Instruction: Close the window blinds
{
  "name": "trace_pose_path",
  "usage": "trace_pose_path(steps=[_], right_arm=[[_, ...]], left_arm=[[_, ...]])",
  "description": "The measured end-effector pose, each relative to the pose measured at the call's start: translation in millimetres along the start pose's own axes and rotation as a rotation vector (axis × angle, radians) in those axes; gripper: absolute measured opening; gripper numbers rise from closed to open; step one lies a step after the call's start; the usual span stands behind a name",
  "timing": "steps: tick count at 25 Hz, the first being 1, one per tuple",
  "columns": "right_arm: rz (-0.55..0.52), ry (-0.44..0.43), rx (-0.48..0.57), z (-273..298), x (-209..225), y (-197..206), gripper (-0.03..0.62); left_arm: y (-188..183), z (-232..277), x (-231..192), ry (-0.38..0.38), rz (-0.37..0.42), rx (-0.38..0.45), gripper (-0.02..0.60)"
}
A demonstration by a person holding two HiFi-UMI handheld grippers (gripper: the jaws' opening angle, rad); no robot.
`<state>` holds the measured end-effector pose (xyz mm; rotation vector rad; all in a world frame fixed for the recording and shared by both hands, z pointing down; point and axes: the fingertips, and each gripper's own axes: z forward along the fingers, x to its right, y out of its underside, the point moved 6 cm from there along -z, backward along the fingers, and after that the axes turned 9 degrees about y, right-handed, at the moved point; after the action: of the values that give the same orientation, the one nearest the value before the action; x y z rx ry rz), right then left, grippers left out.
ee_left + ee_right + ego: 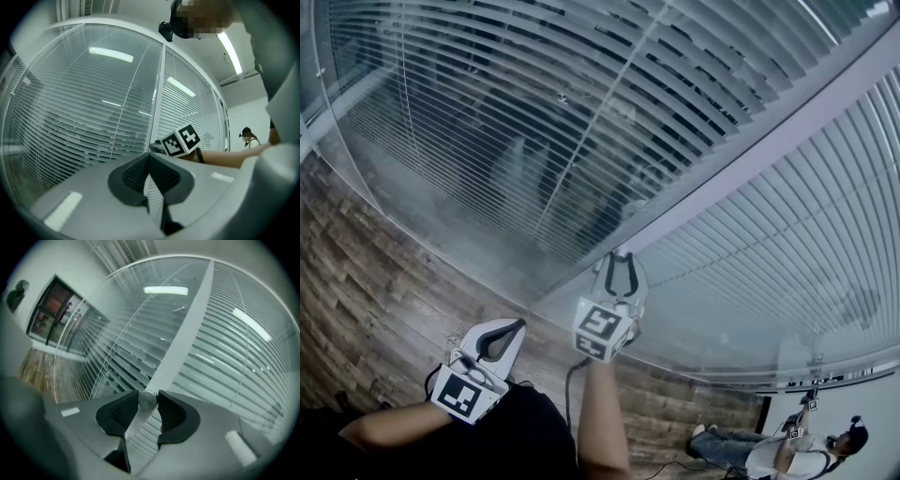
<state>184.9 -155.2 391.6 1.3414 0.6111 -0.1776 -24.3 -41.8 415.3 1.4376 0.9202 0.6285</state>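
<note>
Metal knob [148,401] pinched by right gripper [620,264] | left gripper [149,159] pressed together, empty | blinds [487,112] slats open; closing apparently not yet done

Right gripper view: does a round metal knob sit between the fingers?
Yes, the metal knob on the window frame sits between the fingers of the right gripper, both touching it.

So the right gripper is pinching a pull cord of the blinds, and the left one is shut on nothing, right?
Not a cord. The right gripper view shows the right gripper closed on a small round metal knob on the window frame. The left gripper is indeed shut on nothing.
</note>
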Motion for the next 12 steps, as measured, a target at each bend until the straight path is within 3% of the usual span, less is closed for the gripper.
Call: trace_pose_path(steps=[12], right_arm=[[0.915,-0.089,-0.008,5,18,18,0.132]], left_arm=[[2,3,1,-0.008,0.008,-0.006,0.002]])
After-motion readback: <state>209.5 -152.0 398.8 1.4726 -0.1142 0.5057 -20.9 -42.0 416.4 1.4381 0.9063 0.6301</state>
